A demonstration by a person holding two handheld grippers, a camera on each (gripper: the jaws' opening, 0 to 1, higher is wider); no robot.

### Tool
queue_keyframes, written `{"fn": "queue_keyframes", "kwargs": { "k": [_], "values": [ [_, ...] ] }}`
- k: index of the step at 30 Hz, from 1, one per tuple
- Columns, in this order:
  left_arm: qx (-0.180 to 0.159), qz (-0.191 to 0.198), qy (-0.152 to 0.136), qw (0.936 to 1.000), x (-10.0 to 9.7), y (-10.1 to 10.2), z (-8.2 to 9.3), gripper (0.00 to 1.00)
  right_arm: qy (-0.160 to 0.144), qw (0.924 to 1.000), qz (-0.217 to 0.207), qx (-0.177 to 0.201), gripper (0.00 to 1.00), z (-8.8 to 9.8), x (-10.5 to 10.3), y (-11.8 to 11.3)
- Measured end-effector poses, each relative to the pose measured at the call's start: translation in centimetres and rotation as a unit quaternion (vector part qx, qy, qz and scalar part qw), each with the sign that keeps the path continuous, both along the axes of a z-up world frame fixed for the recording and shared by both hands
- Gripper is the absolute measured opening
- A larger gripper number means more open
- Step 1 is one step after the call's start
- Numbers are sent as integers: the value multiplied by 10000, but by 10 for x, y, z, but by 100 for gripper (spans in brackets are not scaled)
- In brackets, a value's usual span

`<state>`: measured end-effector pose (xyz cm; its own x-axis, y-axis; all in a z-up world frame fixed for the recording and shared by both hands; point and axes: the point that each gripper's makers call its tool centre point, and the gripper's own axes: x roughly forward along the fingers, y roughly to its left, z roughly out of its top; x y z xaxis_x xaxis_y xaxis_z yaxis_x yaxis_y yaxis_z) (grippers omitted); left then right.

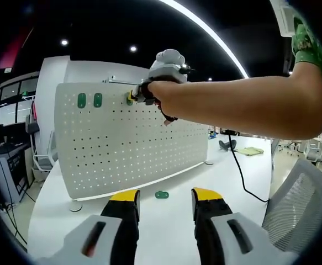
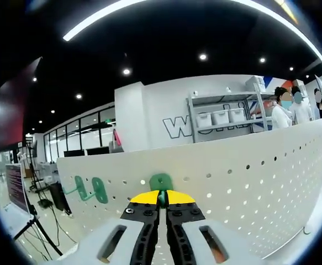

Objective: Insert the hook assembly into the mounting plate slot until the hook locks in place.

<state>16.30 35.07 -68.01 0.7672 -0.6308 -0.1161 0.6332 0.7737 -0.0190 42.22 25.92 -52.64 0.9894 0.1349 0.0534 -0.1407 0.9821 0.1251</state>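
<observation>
White and wide, the surface (image 1: 205,187) runs away from me under dark ceiling lights, with a curved white pegboard panel (image 1: 122,149) standing upright across it. From my left tongs (image 1: 165,200) I see the yellow-tipped jaws spread apart with nothing between them, hanging low over the surface. Beyond them, on the surface just in front of the panel's foot, lies one small green hook piece (image 1: 162,194), touching neither jaw.

Two more green hooks (image 1: 89,100) already sit side by side near the panel's upper left corner. To their right, a bare forearm (image 1: 243,105) reaches across my left gripper view, holding my right tongs (image 1: 131,97) up against the panel's top rows of holes. A black cable (image 1: 239,171) trails from it down over the surface. A grey mesh chair back (image 1: 299,199) stands at the lower right.

Through the right gripper view, my right tongs (image 2: 161,196) are pressed together on a green hook assembly (image 2: 161,181), its rounded head pushed flat against the panel (image 2: 249,187) at a hole near the top edge. I cannot tell whether it has locked. The two mounted hooks (image 2: 90,189) show off to the left on the same panel. Behind it stand shelving with white bins (image 2: 221,117) and people at the far right.
</observation>
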Motion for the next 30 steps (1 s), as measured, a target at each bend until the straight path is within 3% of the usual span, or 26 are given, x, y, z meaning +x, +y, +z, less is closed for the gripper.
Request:
{"fn": "queue_keyframes", "kwargs": {
  "k": [14,30],
  "values": [
    [10,-36,-4,10000,1,0,0,38,-8,9999,-86,-96,2,0,2,-2],
    [-38,-44,3,10000,1,1,-2,38,-10,9950,-370,-932,2,0,5,0]
  ]
}}
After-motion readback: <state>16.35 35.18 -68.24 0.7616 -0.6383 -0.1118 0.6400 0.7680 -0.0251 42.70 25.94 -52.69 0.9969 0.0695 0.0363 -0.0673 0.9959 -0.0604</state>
